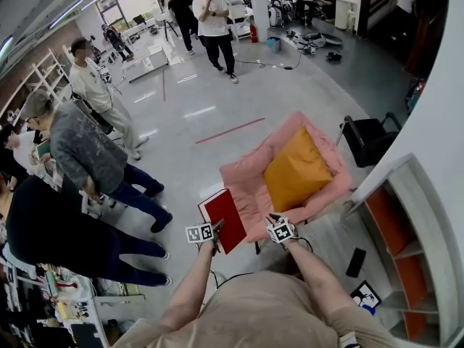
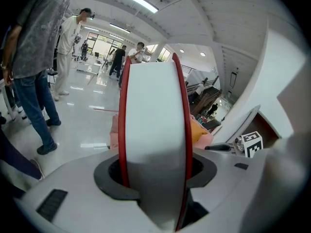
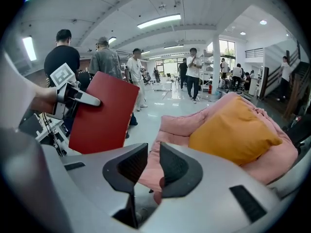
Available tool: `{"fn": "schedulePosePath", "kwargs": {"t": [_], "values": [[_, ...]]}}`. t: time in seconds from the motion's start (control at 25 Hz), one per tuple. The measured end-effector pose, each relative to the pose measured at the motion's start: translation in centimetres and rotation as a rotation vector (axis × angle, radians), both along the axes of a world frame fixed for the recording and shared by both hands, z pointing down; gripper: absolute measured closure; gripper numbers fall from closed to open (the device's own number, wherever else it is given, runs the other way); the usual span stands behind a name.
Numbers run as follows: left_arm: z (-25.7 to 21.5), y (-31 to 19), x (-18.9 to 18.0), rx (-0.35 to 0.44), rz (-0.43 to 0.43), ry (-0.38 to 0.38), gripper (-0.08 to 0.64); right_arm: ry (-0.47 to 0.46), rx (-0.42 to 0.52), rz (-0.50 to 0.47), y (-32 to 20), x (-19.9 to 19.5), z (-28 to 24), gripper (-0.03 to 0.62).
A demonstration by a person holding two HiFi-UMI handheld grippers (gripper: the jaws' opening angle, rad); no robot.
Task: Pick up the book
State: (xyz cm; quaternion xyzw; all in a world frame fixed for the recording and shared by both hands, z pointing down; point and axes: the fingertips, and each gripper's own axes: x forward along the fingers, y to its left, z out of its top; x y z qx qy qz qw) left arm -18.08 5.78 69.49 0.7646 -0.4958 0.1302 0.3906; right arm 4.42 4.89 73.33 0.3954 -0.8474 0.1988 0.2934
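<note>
Left gripper view first: the left gripper (image 2: 155,176) is clamped on the book (image 2: 154,110). Its jaws press on the two red covers, and the white page edges face the camera and stand nearly upright. In the right gripper view the right gripper (image 3: 153,154) holds nothing. Its jaws are drawn together with only a sliver of space between the dark pads.

From the head view both grippers are held out in front of the person, the right one a little apart from the left. The book is off the ground, tilted, with its red cover up. It hangs just beside the near left corner of a pink chair (image 1: 250,183). A yellow cushion (image 1: 296,171) lies on the chair's seat, leaning against its back. To the right of the chair stands a white shelf (image 1: 395,223) with orange panels, and past it a black chair (image 1: 366,140).

Beyond the pink chair the pale glossy floor (image 1: 203,114) stretches away, crossed by a red line (image 1: 230,130). Several bystanders (image 1: 87,151) are grouped at the left edge. Farther off a person in a white shirt (image 1: 214,24) stands in the open floor, with more people and equipment near the far wall.
</note>
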Motion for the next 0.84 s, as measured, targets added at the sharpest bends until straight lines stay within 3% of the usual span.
{"fn": "schedulePosePath", "kwargs": {"t": [0.84], "values": [[-0.1, 0.6, 0.2, 0.004, -0.036, 0.046, 0.318, 0.013, -0.034, -0.007, 1.3, 0.3, 1.8, 0.514]]}}
